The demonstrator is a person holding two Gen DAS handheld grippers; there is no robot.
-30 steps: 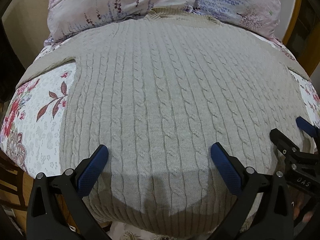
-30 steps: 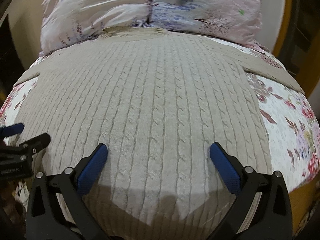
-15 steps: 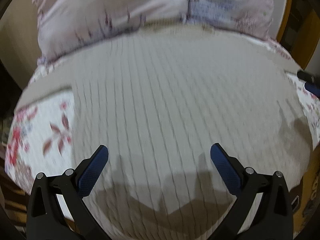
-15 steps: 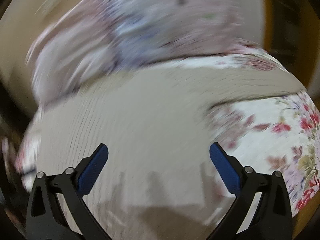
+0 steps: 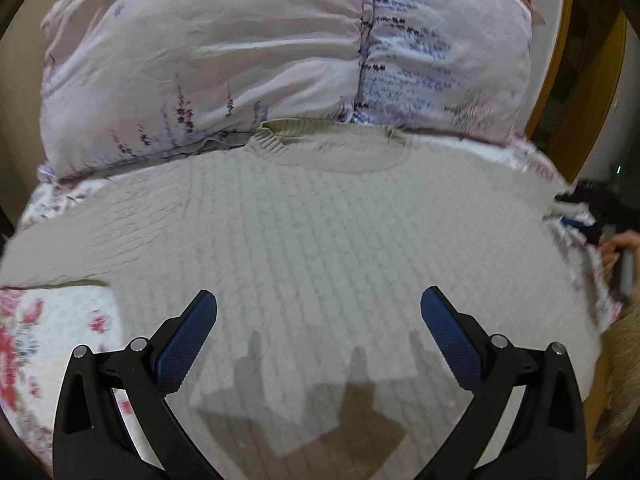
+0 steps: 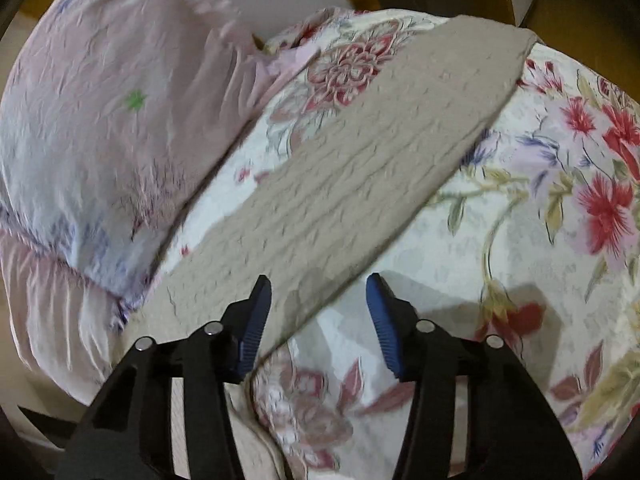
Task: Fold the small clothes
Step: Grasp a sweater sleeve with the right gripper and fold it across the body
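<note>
A beige cable-knit sweater (image 5: 320, 232) lies flat on the bed, its ribbed collar (image 5: 304, 136) against the pillows. My left gripper (image 5: 318, 312) hovers open above the sweater's body with nothing between its fingers. In the right wrist view the sweater's right sleeve (image 6: 384, 152) stretches diagonally over the flowered cover. My right gripper (image 6: 318, 292) hangs over the sleeve's near part, its jaws closing, the sleeve's lower edge between them and the pads not pressing it. The right gripper (image 5: 576, 216) also shows dimly at the right edge of the left wrist view, with a hand behind it.
A flowered bedcover (image 6: 520, 240) lies under the sweater. Two pale pink and lavender pillows (image 5: 240, 60) stand at the head of the bed. A wooden bed frame (image 5: 560, 60) rises at the right. The pillow (image 6: 100, 128) sits left of the sleeve.
Both grippers moved from the hem toward the collar end. The right gripper swung far right over the sleeve, rolled, and its jaws narrowed. The left gripper stayed open.
</note>
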